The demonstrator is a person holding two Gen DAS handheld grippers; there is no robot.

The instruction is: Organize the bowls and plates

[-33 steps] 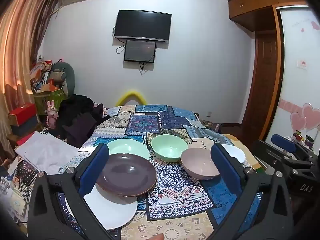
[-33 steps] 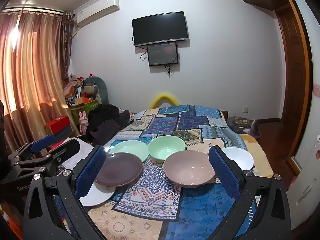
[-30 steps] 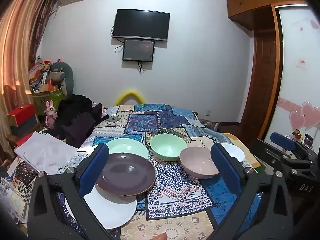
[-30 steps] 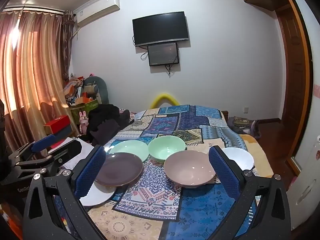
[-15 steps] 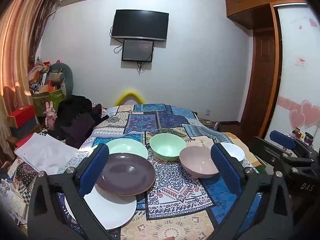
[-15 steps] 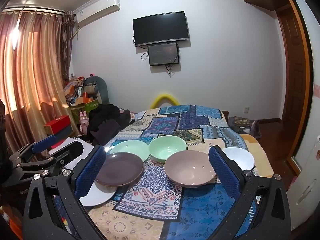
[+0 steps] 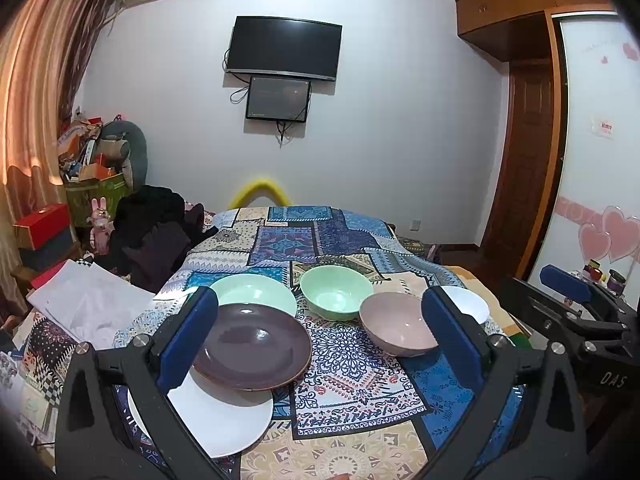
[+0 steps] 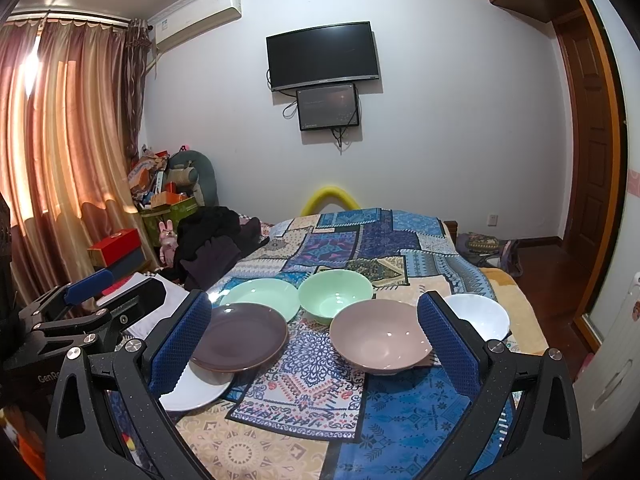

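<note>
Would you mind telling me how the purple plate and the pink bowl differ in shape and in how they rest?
The purple plate is dark and shallow; the pink bowl is pale and deep. The purple plate lies partly on a white plate, overlapping it, while the pink bowl sits alone on the cloth. Both are round, empty and upright.

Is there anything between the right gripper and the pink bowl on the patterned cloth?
Nothing visible. The right gripper, jaws wide open and empty, looks straight at the pink bowl; only bare patterned cloth lies between them. The white bowl sits beside it to the right, the dark purple plate to the left.
</note>
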